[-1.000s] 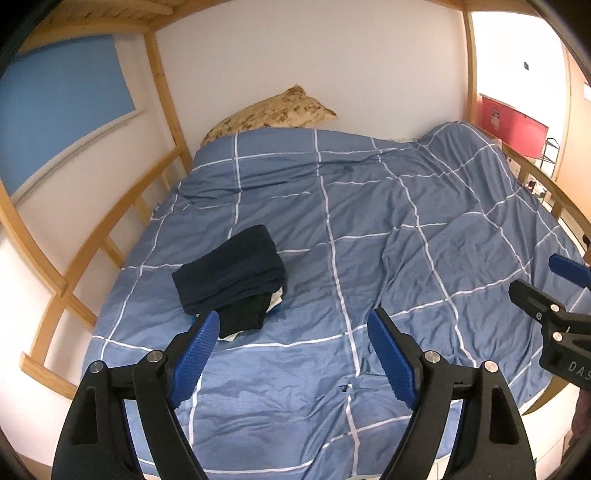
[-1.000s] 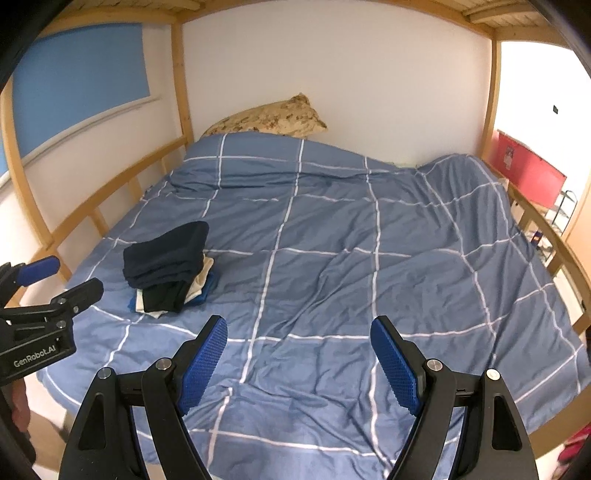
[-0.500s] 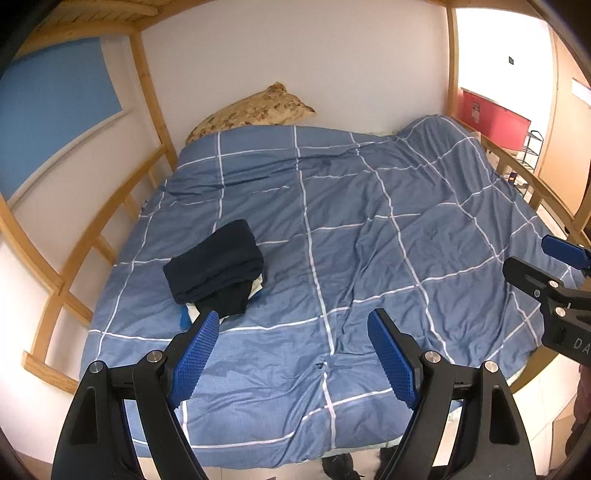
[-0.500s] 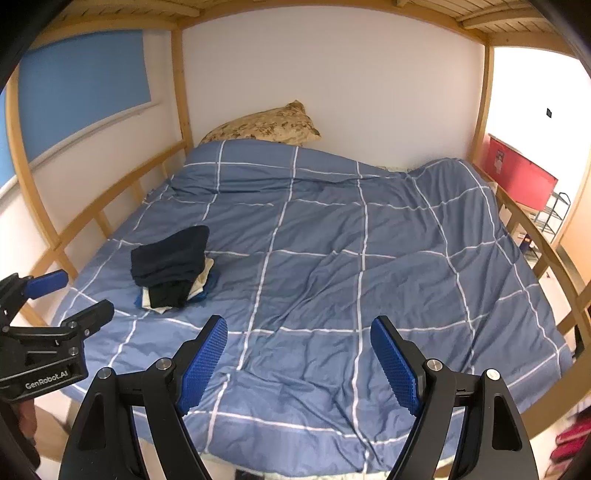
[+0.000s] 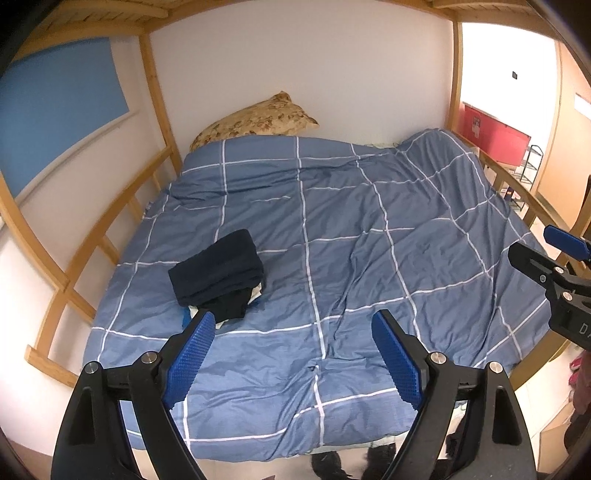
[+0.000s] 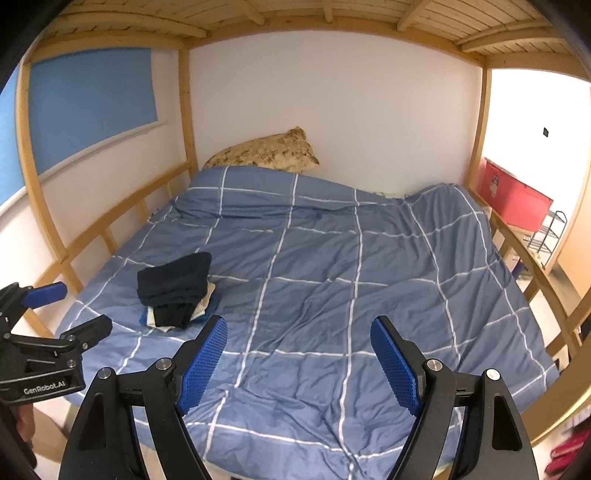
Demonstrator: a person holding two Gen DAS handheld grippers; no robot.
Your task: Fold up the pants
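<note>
Folded dark navy pants lie on top of a small stack of folded clothes on the left side of the blue checked duvet; they also show in the right wrist view. My left gripper is open and empty, held back from the bed's foot, with the stack just beyond its left finger. My right gripper is open and empty, further right over the foot of the bed. Each gripper shows at the edge of the other's view.
A wooden bunk frame with side rails surrounds the bed, with slats overhead. A floral pillow lies at the head. A red box and a wire rack stand at the right. Dark items lie on the floor below the foot.
Both grippers have pulled back and up from the bed, so more of the duvet, its foot edge and the floor show. The stack of clothes has not moved. Both stay open.
</note>
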